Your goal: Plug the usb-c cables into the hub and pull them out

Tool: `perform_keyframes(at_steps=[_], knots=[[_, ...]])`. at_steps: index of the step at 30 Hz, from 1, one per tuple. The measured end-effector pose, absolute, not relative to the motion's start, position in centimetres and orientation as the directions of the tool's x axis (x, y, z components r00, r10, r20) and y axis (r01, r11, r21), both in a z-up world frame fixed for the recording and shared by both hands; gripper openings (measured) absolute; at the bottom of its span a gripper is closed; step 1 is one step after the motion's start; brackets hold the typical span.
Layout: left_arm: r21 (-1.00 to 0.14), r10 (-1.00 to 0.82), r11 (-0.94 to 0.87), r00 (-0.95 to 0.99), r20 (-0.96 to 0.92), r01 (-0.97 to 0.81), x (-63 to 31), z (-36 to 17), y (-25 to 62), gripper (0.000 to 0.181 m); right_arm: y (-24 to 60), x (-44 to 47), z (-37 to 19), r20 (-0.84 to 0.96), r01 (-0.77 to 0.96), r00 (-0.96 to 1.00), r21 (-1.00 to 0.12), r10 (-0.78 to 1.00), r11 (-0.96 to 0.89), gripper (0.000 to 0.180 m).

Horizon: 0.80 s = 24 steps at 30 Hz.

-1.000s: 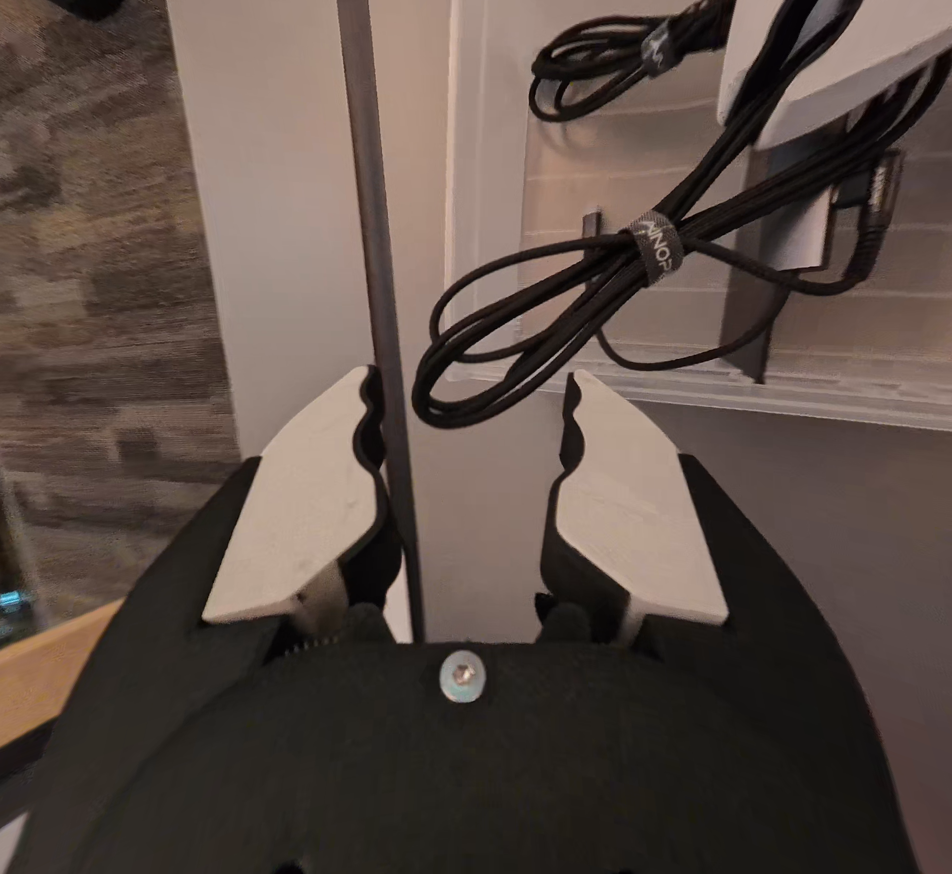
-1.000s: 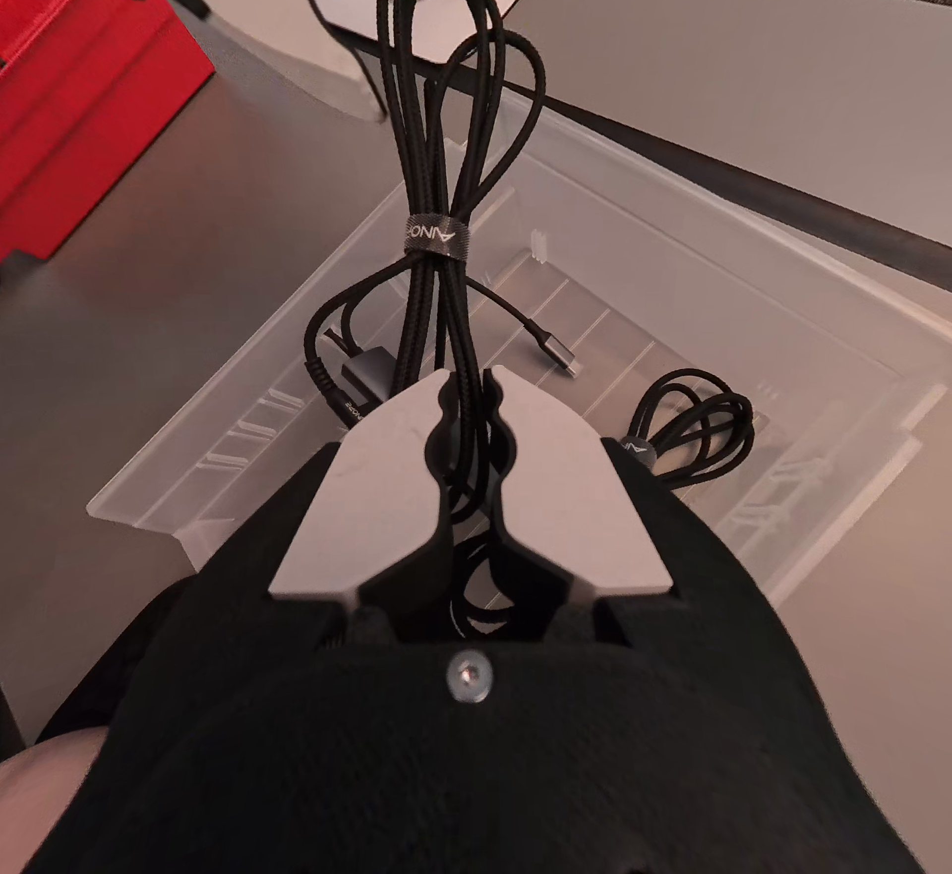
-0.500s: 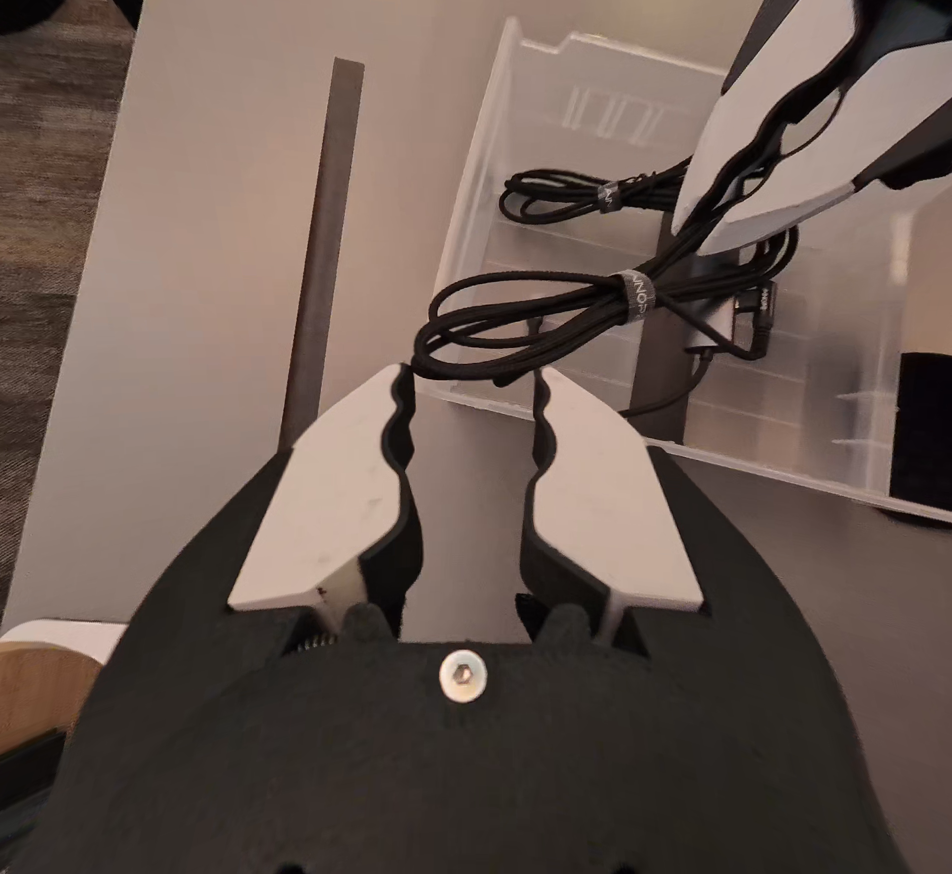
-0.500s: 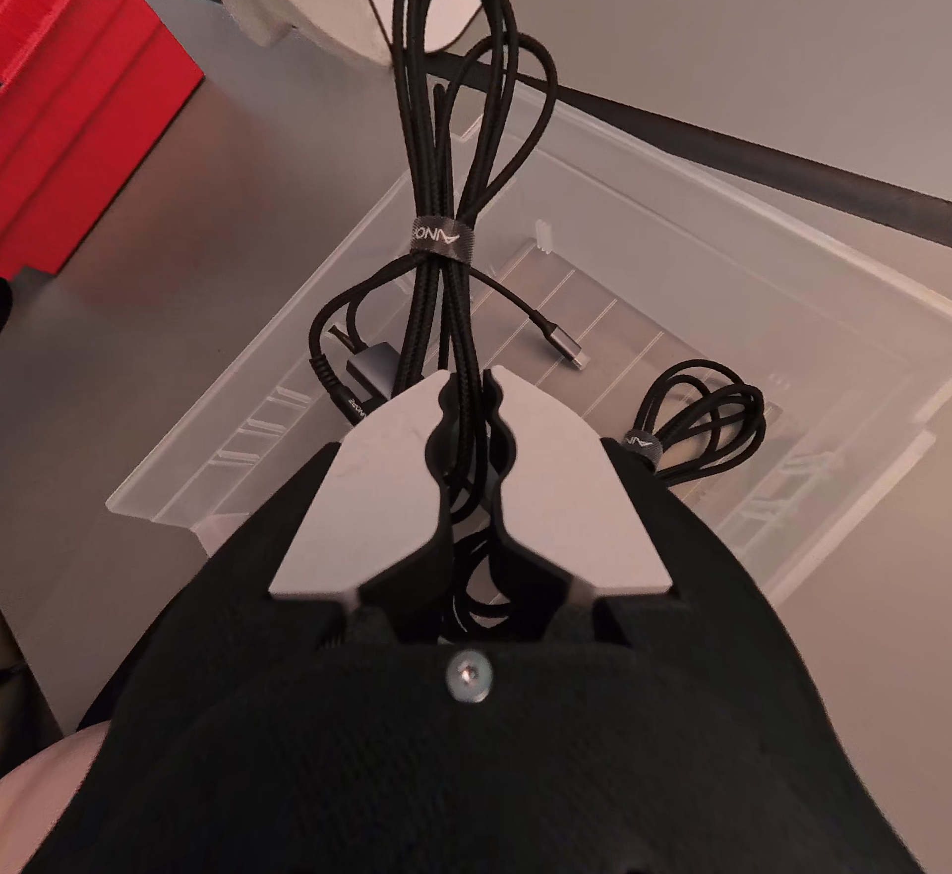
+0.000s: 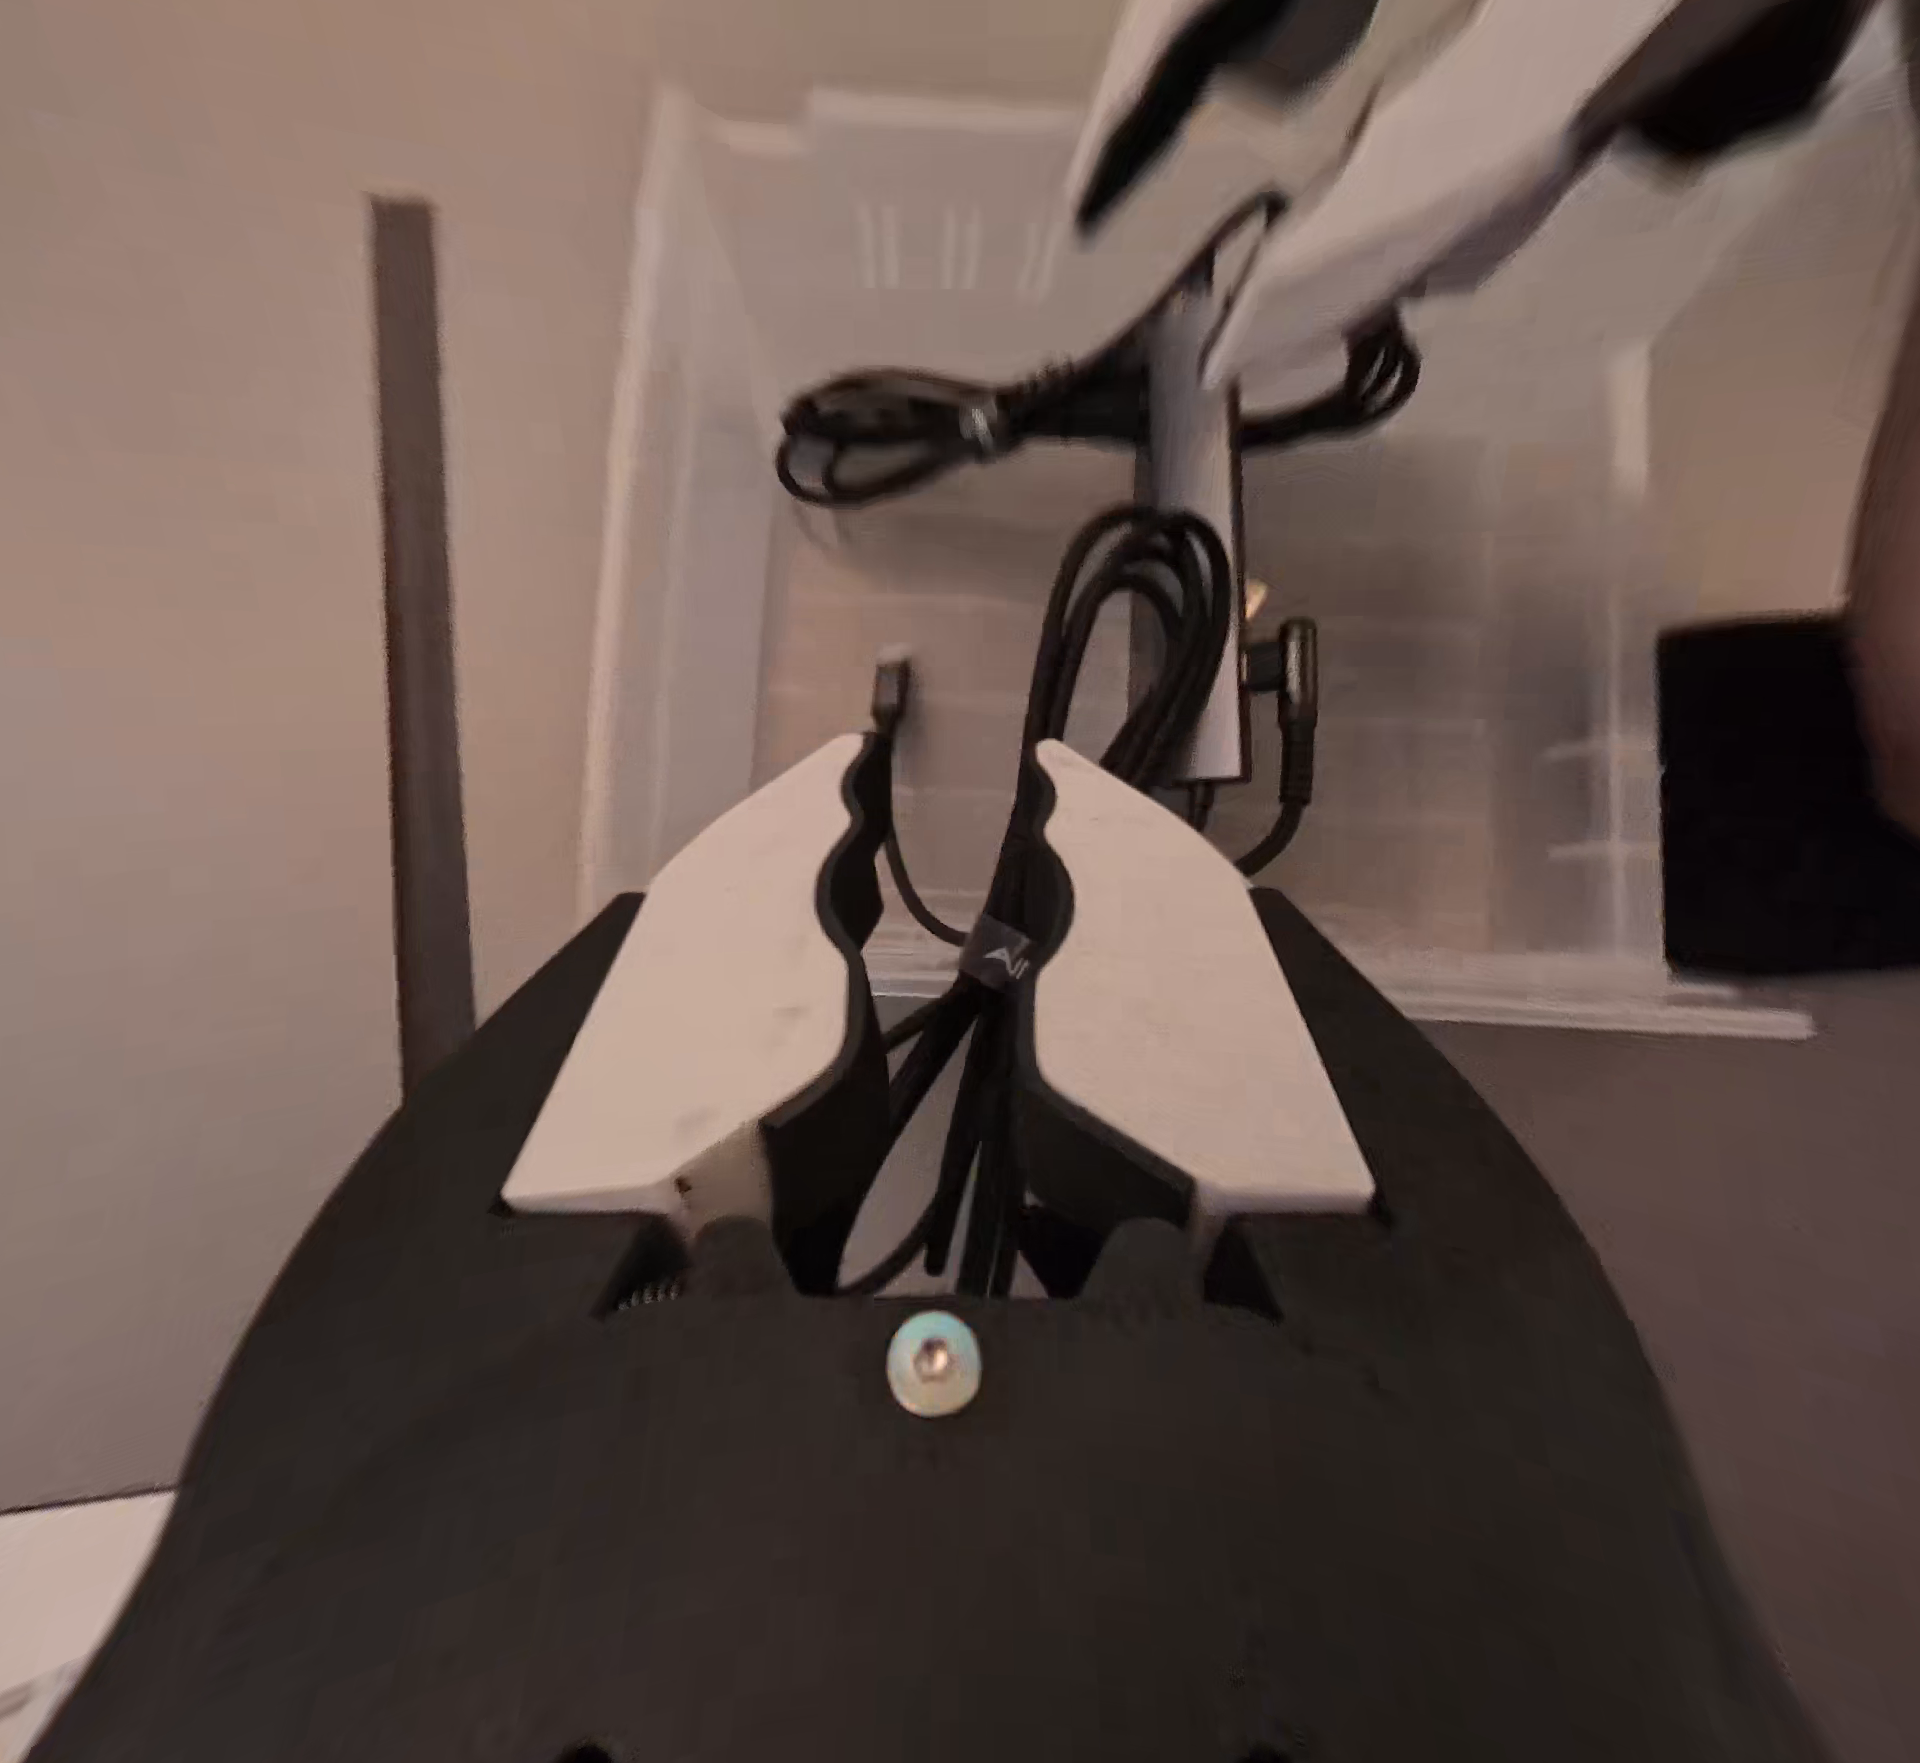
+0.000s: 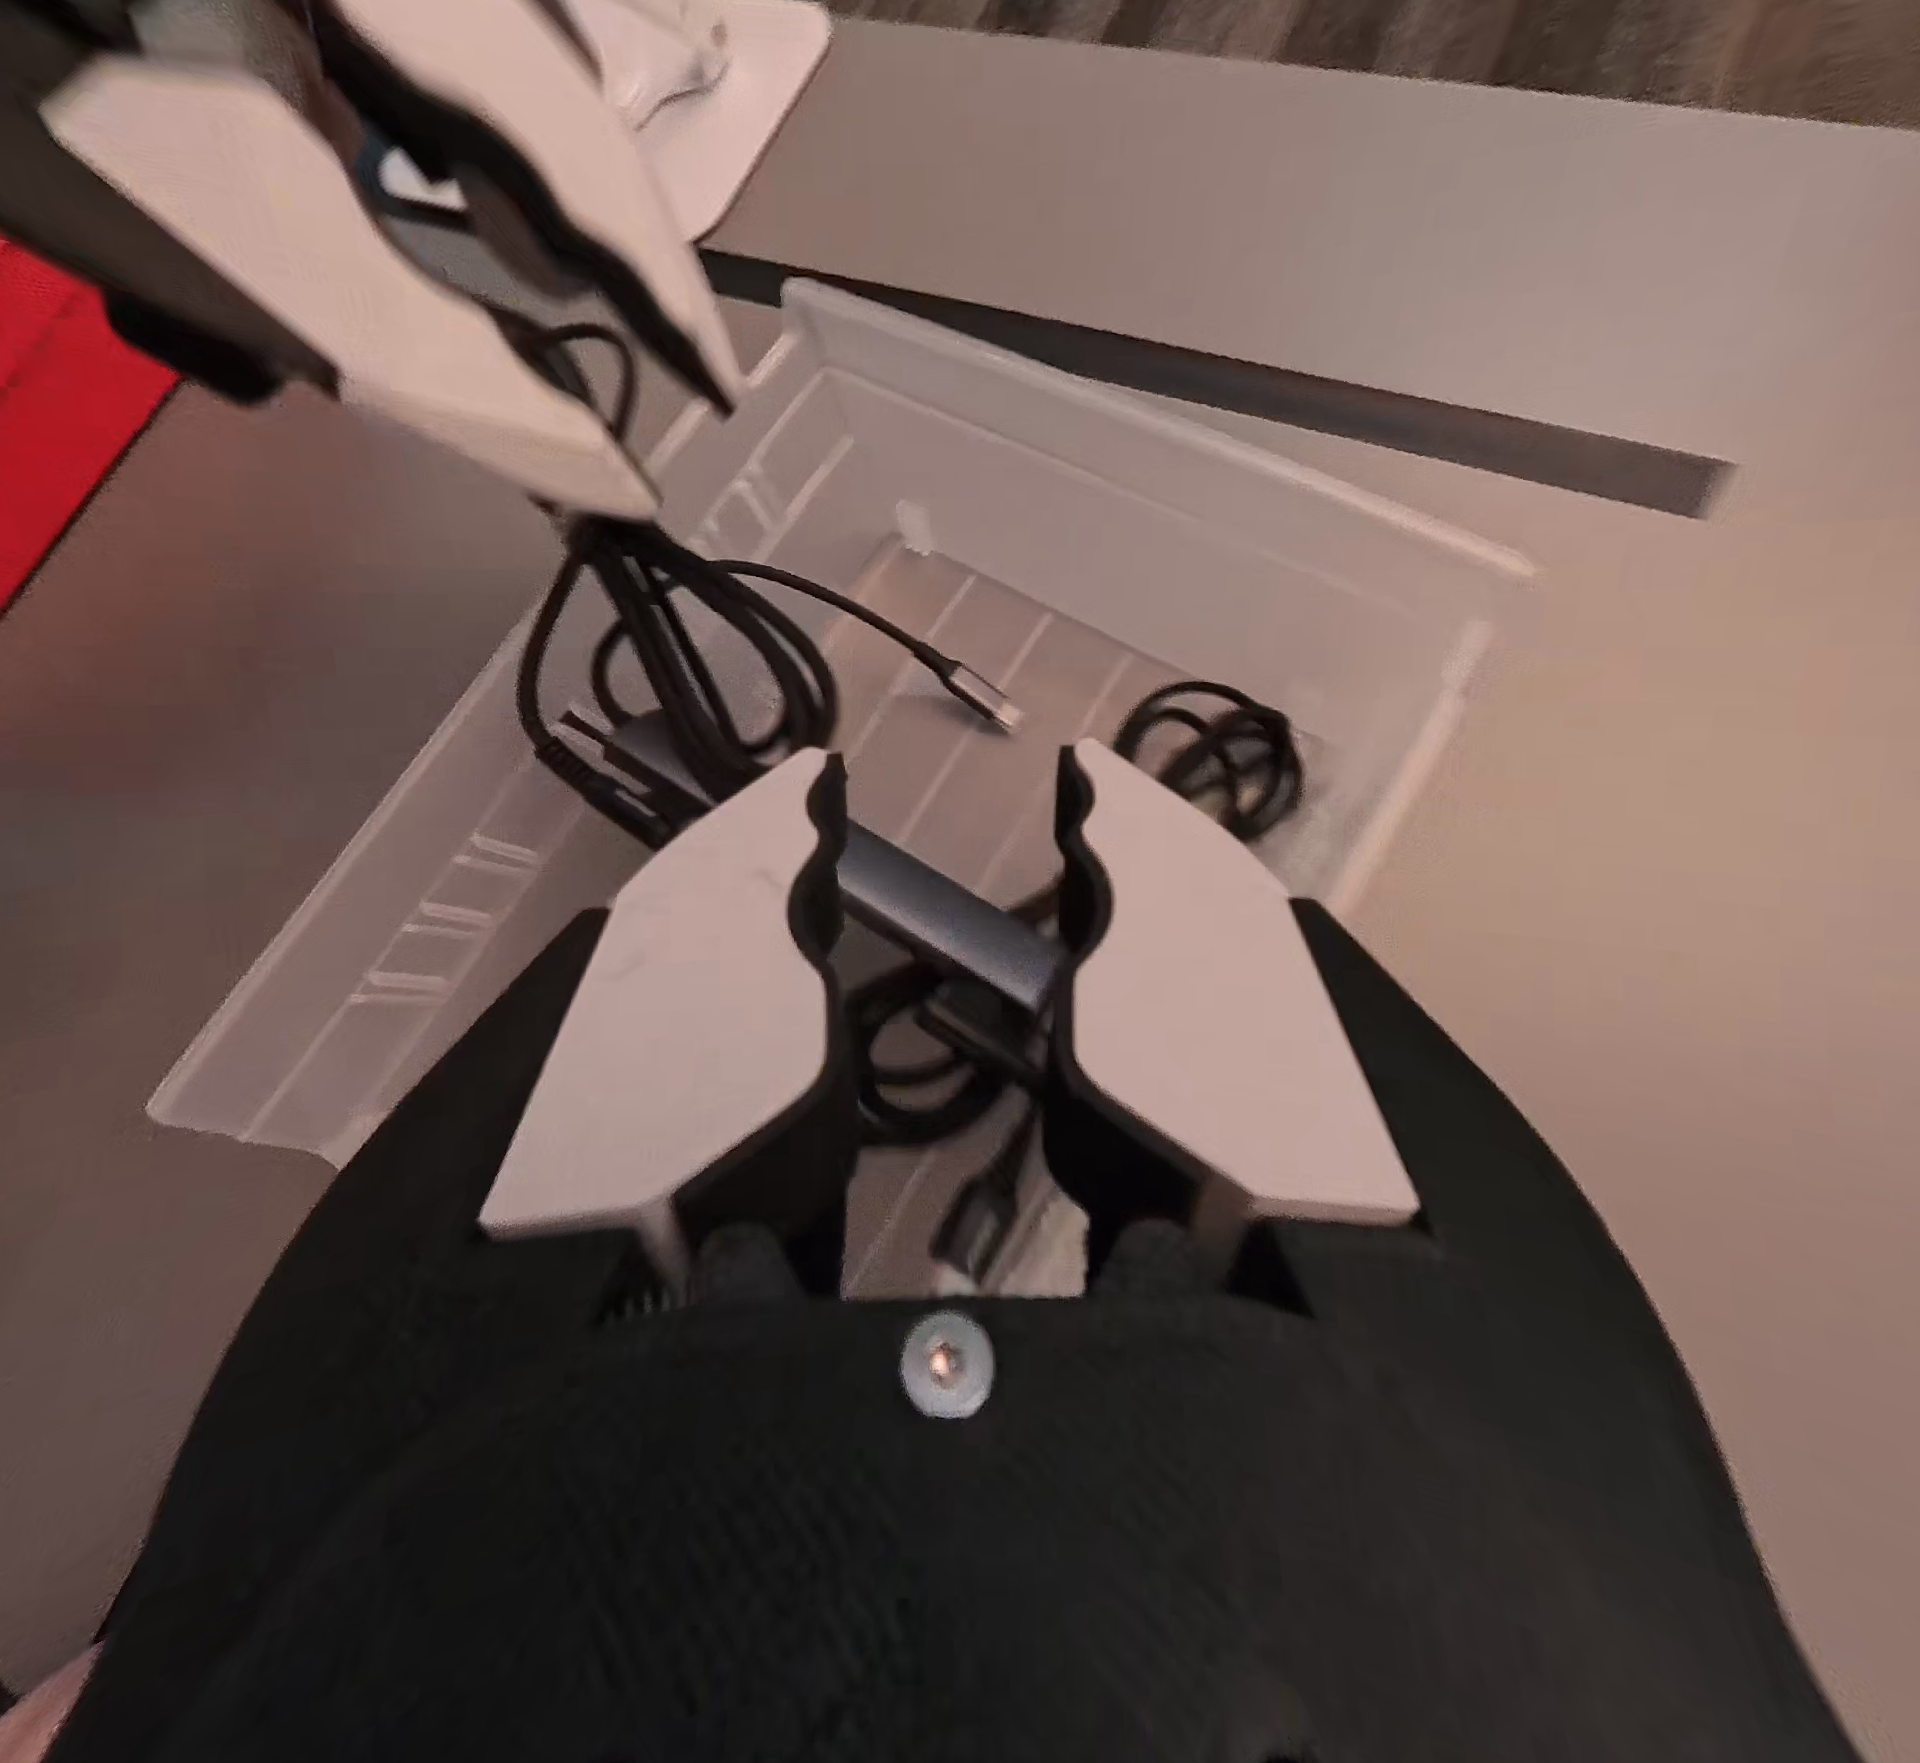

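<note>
Left gripper [image 5: 951,752] clamps the cable bundle [image 5: 997,944], right gripper [image 6: 940,757] hangs apart over the hub [image 6: 935,903] in the bin [image 6: 1143,466]: setup step, next it needs a plug [image 6: 982,697] freed.

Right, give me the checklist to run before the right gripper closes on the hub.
1. Right gripper open: ok, jaws wide apart.
2. Hub lined up: ok, the grey bar lies crosswise in the gap between the jaws; contact cannot tell.
3. Hub resting in the clear bin: ok.
4. Left gripper grip on the cable bundle: cannot tell; the bundle runs between the jaws, but a gap shows beside it.
5. Free usb-c plug reachable: ok, it lies bare on the bin floor, apart from the hub.
6. Sharp view: not ok, both wrist views are blurred.
</note>
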<state>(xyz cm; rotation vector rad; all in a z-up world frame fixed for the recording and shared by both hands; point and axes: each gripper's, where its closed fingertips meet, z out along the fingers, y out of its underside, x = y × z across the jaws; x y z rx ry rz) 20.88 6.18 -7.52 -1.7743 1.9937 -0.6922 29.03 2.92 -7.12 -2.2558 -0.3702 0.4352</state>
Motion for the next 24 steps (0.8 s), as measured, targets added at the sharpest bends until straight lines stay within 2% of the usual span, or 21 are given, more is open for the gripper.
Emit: perform_keyframes(at_steps=[2,6,10,13,17,20,24], knots=[[-0.506,-0.985,0.124,-0.167,0.038,-0.853,20.7,-9.4,5.2,0.021,1.4,31.1,-7.0,-0.160,0.107,0.932,-0.737,0.326,-0.667,0.039],[-0.411,-0.985,0.173,-0.168,-0.049,-0.895,20.9,-11.4,5.4,0.017,-1.7,33.2,-8.4,-0.131,0.109,0.959,-0.648,0.252,-0.754,0.036],[-0.339,-0.985,0.168,-0.146,-0.091,-0.926,21.1,-11.8,6.0,0.014,-2.1,31.7,-10.0,-0.139,0.186,0.936,-0.585,0.323,-0.790,0.021],[-0.260,-0.982,0.166,-0.134,-0.136,-0.951,21.0,-12.2,6.5,0.013,-1.2,31.3,-11.1,-0.120,0.221,0.933,-0.551,0.339,-0.805,0.021],[-0.214,-0.955,0.197,-0.139,-0.261,-0.957,21.1,-12.6,7.9,0.010,-0.5,31.1,-11.5,-0.126,0.234,0.923,-0.565,0.363,-0.791,0.020],[-0.231,-0.955,0.203,-0.140,-0.262,-0.951,21.1,-12.6,7.7,0.015,-0.1,31.4,-11.6,-0.130,0.221,0.927,-0.573,0.353,-0.789,0.020],[-0.409,-0.973,0.125,-0.032,-0.227,-0.904,21.4,-10.3,7.8,0.021,0.3,31.4,-11.7,-0.105,0.241,0.928,-0.566,0.358,-0.788,0.025]])
